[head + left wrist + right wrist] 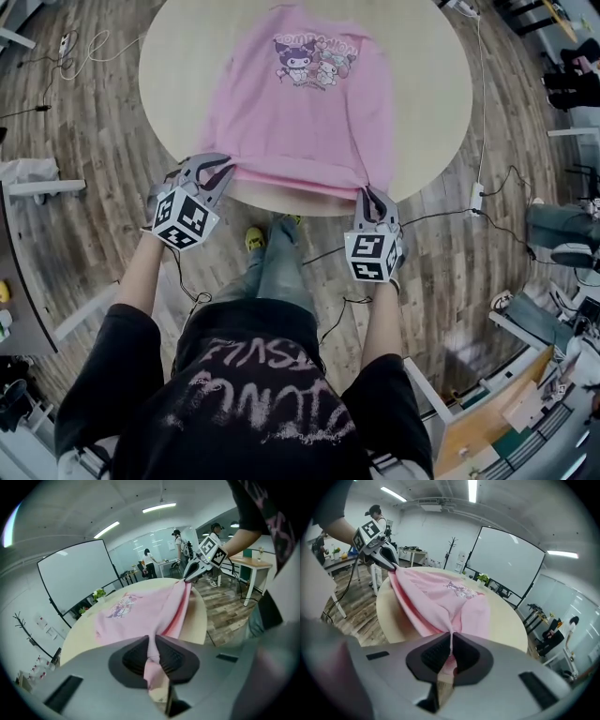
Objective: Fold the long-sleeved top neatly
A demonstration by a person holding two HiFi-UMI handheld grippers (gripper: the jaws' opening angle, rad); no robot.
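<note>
The top [300,103] lies print-up on the round table [178,56], with its neck at the far side and its hem along the near edge. The left gripper [217,176] is clamped on the hem's left corner and the right gripper [371,199] on its right corner, each pinching cloth thin between its pads. The top's length runs straight away from both. I'd guess the fold goes forward, hem toward neck, and neither hand is nearer.

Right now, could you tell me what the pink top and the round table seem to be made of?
The pink top: soft matte knit, likely cotton jersey; it drapes and bunches at the hem. The round table: smooth pale laminate or painted wood, unclear; even, grainless surface.
</note>
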